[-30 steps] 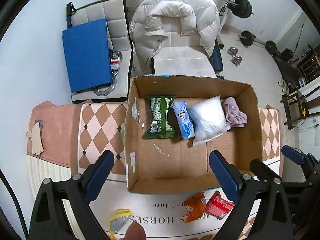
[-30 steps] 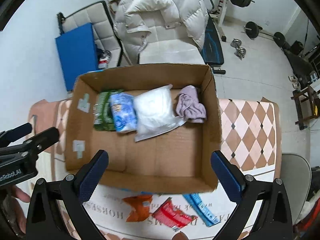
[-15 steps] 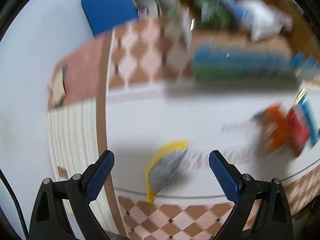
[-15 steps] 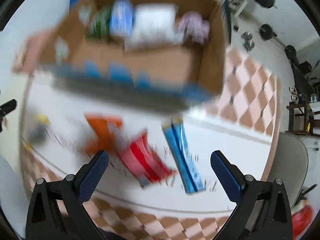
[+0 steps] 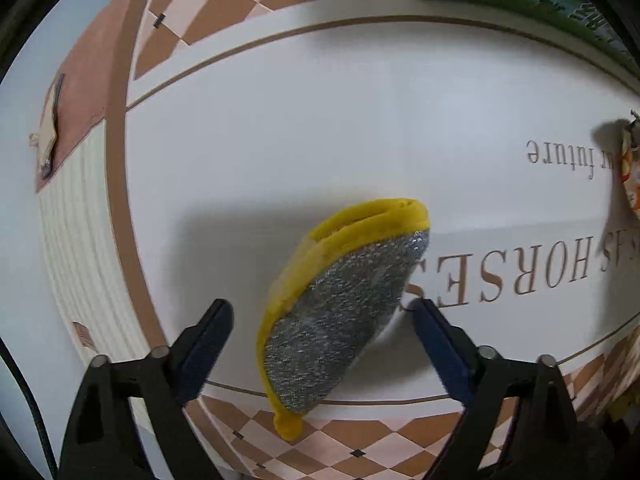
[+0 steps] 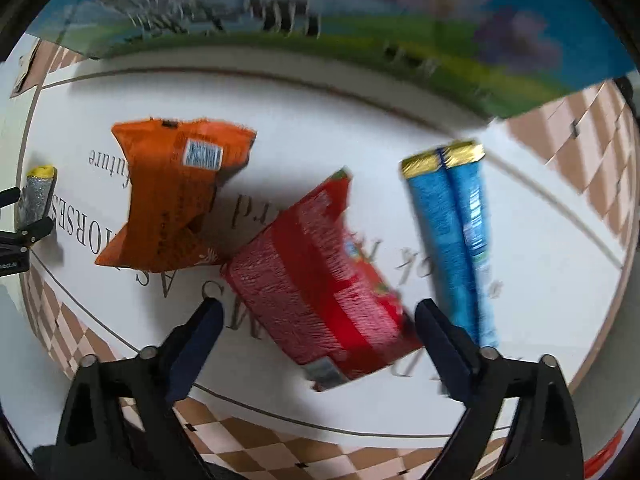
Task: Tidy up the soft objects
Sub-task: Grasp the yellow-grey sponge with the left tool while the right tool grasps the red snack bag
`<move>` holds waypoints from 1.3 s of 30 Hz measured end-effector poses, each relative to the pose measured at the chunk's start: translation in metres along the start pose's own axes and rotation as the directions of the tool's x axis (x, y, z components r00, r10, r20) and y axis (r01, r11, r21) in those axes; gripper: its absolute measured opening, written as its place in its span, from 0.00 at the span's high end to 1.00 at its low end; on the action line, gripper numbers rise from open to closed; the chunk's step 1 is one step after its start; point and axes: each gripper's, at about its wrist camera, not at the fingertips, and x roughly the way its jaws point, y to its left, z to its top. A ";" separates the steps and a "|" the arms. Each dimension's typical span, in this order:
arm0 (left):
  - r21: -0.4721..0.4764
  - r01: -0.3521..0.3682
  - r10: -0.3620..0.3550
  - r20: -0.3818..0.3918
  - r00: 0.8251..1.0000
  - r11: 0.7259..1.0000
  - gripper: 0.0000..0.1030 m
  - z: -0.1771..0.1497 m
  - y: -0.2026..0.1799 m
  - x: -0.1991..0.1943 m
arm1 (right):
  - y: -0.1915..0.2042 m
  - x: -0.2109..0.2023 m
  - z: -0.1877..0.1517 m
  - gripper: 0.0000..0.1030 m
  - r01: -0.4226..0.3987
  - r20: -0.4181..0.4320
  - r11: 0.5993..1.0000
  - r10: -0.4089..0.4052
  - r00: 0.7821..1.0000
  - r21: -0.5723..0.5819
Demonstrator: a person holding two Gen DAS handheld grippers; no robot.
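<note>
Both tongs have dropped from above the box to the table: left tongs [image 5: 322,314] closing around the sponge [image 5: 340,312], right tongs [image 6: 316,314] closing around the red packet [image 6: 320,280], neither yet gripped.

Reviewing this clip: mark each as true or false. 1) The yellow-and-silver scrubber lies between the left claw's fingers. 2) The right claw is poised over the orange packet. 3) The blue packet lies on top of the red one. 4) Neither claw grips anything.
1) True: the yellow-and-silver scrubber lies on the mat between the fingers of the closing left claw, unpressed.
2) False: the right claw, also closing, straddles the red packet; the orange packet lies to its left.
3) False: the blue packet lies beside the red one, apart.
4) True: neither claw's pads press on anything.
</note>
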 end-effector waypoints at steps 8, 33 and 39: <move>-0.175 0.157 -0.167 -0.047 0.985 0.972 0.53 -0.020 0.003 -0.002 | -0.014 0.001 -0.027 0.39 -0.021 -0.019 0.990 0.025 1.000 0.143; -0.145 0.140 -0.147 -0.038 0.988 0.979 0.53 -0.047 -0.116 -0.014 | 0.011 0.010 -0.103 0.45 -0.067 -0.067 0.966 0.087 0.994 0.250; -0.153 0.165 -0.173 -0.040 0.984 0.974 0.51 -0.050 -0.079 -0.003 | 0.041 0.023 -0.109 0.43 -0.046 -0.081 0.969 0.068 0.994 0.241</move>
